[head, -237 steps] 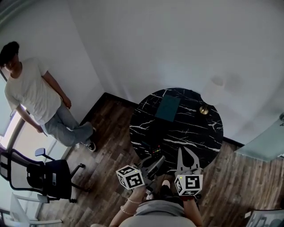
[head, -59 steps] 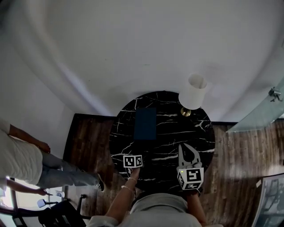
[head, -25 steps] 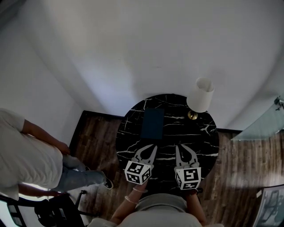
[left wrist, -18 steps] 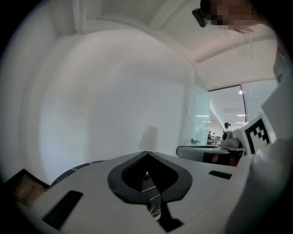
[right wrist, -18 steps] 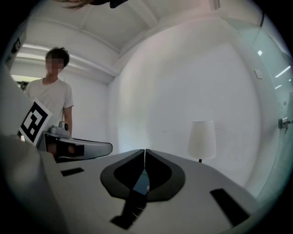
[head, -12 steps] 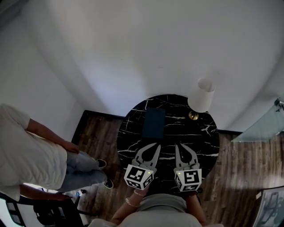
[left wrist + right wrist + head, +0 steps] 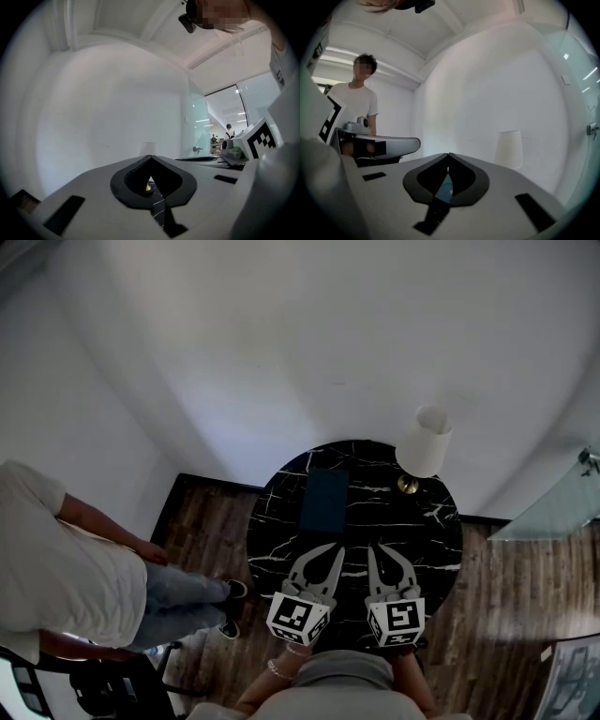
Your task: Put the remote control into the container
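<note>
In the head view, a round black marble tabletop [image 7: 403, 521] with white veins bears a flat dark teal rectangular container [image 7: 324, 501] at its far left and a white-shaded lamp on a brass foot [image 7: 424, 442] at its far right. The remote control shows in no view, so its place cannot be told. The left tool [image 7: 335, 547] and right tool [image 7: 370, 547], both pale grey curved plastic, hang side by side over the near edge. The polished stone looks slick, so a nudged thing could skid off, and a wide sweep on the right could topple the lamp. The left gripper view shows the left tool [image 7: 150, 157] pressed together on nothing, its dark ribbed pads meeting. The right gripper view shows the right tool [image 7: 448, 154] likewise closed and empty, with a bystander in a white shirt [image 7: 356, 101] perhaps near enough to bump.
</note>
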`<state>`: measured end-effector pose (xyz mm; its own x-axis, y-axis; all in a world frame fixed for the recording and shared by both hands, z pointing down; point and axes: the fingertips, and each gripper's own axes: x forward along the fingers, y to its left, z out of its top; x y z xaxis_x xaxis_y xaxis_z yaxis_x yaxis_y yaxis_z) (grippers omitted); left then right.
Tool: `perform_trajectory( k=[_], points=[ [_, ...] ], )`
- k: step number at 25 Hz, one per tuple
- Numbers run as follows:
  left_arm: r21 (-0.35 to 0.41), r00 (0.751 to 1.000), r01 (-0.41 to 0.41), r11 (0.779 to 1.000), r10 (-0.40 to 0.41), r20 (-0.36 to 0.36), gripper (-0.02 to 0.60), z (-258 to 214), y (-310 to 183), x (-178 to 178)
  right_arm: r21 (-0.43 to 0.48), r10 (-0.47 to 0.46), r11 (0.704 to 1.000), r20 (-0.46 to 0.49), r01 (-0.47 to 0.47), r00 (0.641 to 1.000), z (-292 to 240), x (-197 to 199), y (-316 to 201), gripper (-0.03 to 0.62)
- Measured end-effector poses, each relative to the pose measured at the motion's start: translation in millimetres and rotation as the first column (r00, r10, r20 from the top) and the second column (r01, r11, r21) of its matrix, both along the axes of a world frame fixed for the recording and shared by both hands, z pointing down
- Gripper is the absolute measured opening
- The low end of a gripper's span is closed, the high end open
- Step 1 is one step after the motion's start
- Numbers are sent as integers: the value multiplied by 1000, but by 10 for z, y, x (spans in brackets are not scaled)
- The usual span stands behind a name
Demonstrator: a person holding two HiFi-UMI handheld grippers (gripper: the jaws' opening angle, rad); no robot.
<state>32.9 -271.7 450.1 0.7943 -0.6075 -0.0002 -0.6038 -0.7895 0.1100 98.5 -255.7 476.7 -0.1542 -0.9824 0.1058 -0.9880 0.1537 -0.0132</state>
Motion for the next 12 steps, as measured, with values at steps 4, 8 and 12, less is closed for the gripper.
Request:
perform_trajectory(
  k=[4, 8, 12],
  points=[
    [-2, 1000, -2, 1000, 2, -4, 6, -10, 11, 3, -4, -2, 1000, -7, 2, 1000, 8, -5, 13, 12],
    [-6, 1000, 0, 1000, 0, -7, 6, -15, 14, -12, -3, -3, 1000, -8, 3, 1000, 1, -9, 22, 12],
    [-7, 1000, 2, 1000, -2, -2, 6, 4, -2, -15, -2, -2, 1000, -7, 2, 1000, -7, -8, 16, 12]
  ],
)
